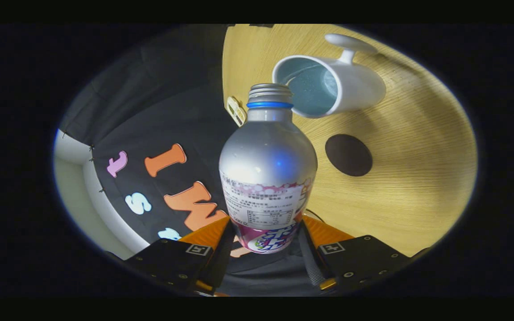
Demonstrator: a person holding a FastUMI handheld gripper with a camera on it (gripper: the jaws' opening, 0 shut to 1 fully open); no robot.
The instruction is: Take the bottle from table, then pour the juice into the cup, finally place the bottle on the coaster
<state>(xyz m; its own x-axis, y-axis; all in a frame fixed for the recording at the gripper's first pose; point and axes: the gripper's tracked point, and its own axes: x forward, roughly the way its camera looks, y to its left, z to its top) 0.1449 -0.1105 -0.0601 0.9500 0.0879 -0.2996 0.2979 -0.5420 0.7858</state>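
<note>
Jaws pinch the bottle [267, 169] low on its labelled body, 1 finger [221, 249] pressing each side, its long axis running straight ahead to an uncapped neck. That mouth points near the rim of the white cup [328, 84], just beyond and slightly right. On the counter [417, 187], the dark coaster [348, 154] lies beside the bottle, unobstructed.

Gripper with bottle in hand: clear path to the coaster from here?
Probably yes. The gripper is shut on the bottle, and the coaster lies bare on the table beyond the fingers. The cup sits farther off, apart from it, so nothing seems to block the way.
</note>
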